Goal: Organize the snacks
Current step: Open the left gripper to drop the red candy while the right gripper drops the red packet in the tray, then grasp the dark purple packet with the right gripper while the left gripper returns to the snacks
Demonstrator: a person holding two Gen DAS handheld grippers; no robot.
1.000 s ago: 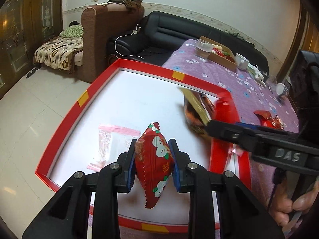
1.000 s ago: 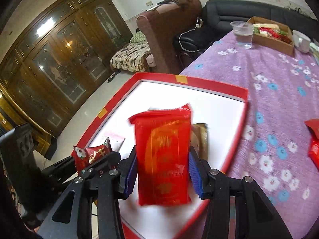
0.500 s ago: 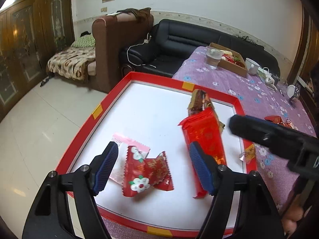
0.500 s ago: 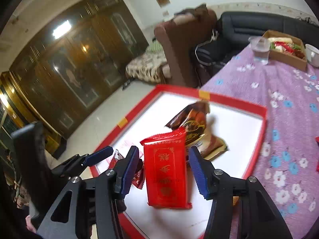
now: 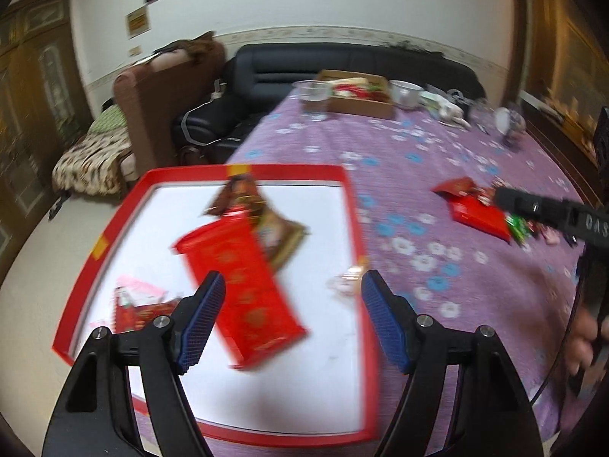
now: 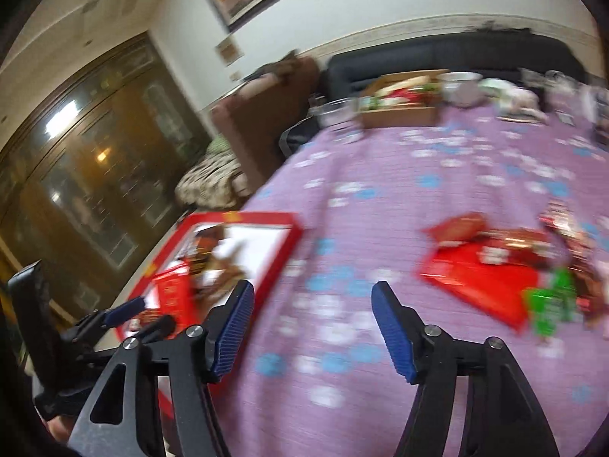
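As seen from the left wrist, a bench under a purple flowered cloth carries a red-rimmed white tray, with a black sofa and a brown armchair behind. The left gripper is spread wide and holds nothing; a long red packet lies flat in the tray just ahead of its fingers, overlapping a brown packet, and a small red flowered packet lies beside the left finger. From the right wrist, dark wooden cabinets line the room's left side. The right gripper is likewise released and empty above bare cloth; a pile of red and green snacks lies ahead to its right, blurred, and the tray sits ahead to its left.
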